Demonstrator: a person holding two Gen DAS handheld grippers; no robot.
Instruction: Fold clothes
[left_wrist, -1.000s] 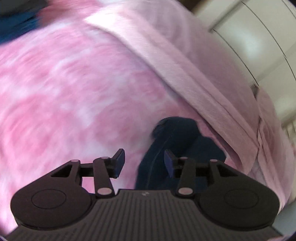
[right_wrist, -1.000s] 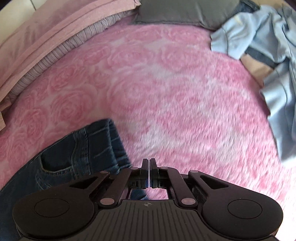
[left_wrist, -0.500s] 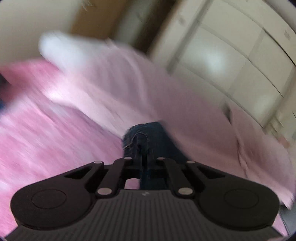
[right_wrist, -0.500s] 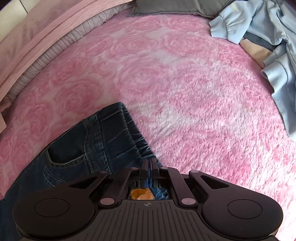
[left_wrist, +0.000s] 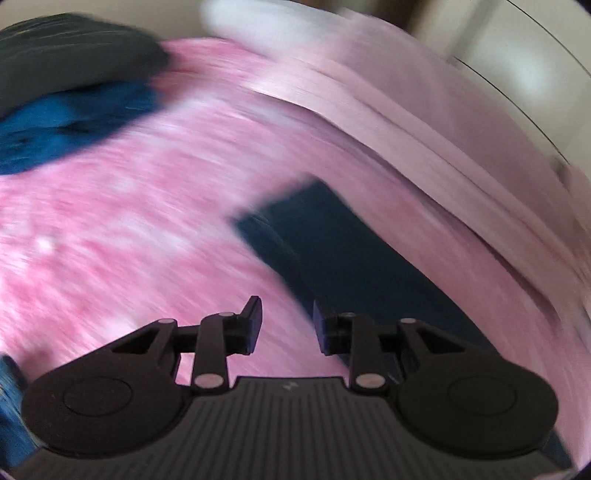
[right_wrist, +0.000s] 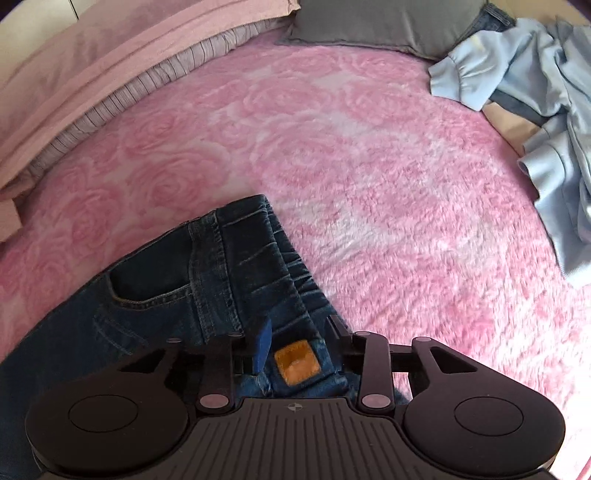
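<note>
Jeans (right_wrist: 207, 280), dark blue, flat on the pink fuzzy bed (right_wrist: 369, 177), waistband end near the right claw (right_wrist: 301, 341). Thick cloth, soft and floppy, a bit heavy, not slippery, not easy to break. Best grabbed at the waistband or at a leg hem, where the cloth is doubled and stiff.

Going left to right in the left view: a blue heap (left_wrist: 62, 122) far left, too blurry to name. Then the left claw (left_wrist: 286, 325), spread wide, holding nothing, low over the bed. Just right of it, a dark strip of the jeans (left_wrist: 343, 251) running far along the pale pink bedding (left_wrist: 424, 122). Whole view smeared.

In the right view: folded pink bedding (right_wrist: 92, 70) far left, a grey pillow (right_wrist: 376, 22) at the far edge, light blue clothes (right_wrist: 546, 110) in a pile far right. Right claw spread too, hanging just above the waistband, with the orange patch (right_wrist: 297, 363) between the fingers (right_wrist: 263, 345). Not pinching any cloth. Both claws tipped down toward the bed, pointing forward.
</note>
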